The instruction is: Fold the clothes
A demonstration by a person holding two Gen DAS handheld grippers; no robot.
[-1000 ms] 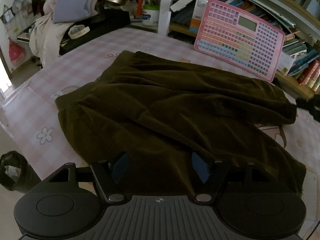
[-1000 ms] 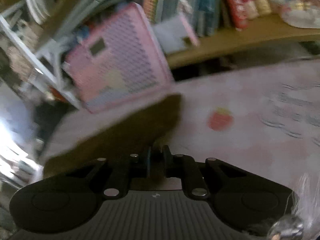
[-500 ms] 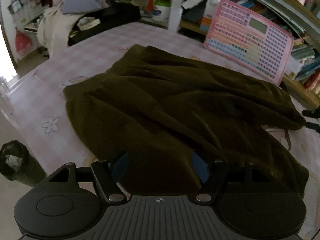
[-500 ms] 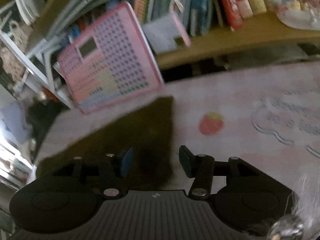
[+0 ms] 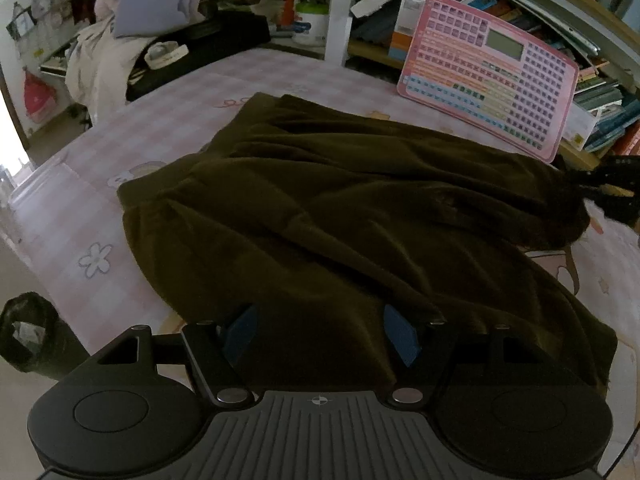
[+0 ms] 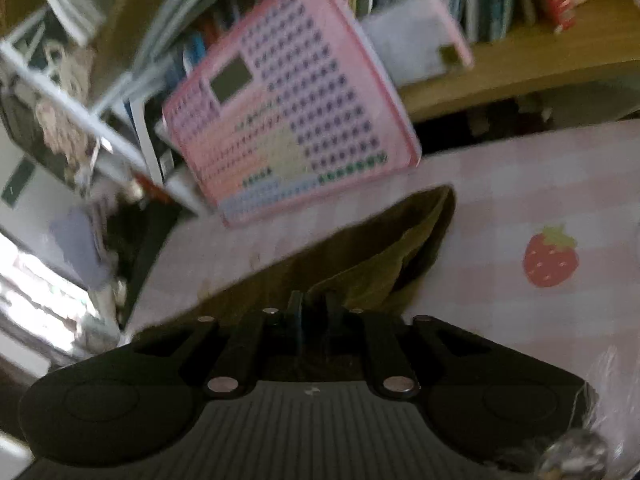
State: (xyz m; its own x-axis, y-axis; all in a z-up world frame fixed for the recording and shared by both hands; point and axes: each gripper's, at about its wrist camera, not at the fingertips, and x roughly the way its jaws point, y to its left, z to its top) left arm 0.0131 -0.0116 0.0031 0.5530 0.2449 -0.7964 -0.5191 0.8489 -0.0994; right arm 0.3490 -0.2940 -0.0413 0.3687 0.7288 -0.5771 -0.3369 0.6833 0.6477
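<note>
A dark olive-brown garment (image 5: 340, 216) lies rumpled across the pink checked bed sheet (image 5: 168, 120). My left gripper (image 5: 320, 330) is open, its blue pads on either side of the garment's near edge. My right gripper (image 6: 314, 308) is shut on the garment's far right corner (image 6: 384, 268), which is lifted and bunched. In the left wrist view the right gripper (image 5: 616, 184) shows as a dark shape at the garment's right end.
A pink keyboard-like toy board (image 5: 492, 72) leans against a bookshelf (image 5: 600, 92) behind the bed. Piled clothes (image 5: 104, 60) and clutter sit at the far left. A black bin (image 5: 28, 332) stands on the floor at left. A strawberry print (image 6: 550, 256) marks the sheet.
My right gripper opened half a second ago and has now shut again on the garment's corner. The left gripper stayed open and shifted slightly over the near edge.
</note>
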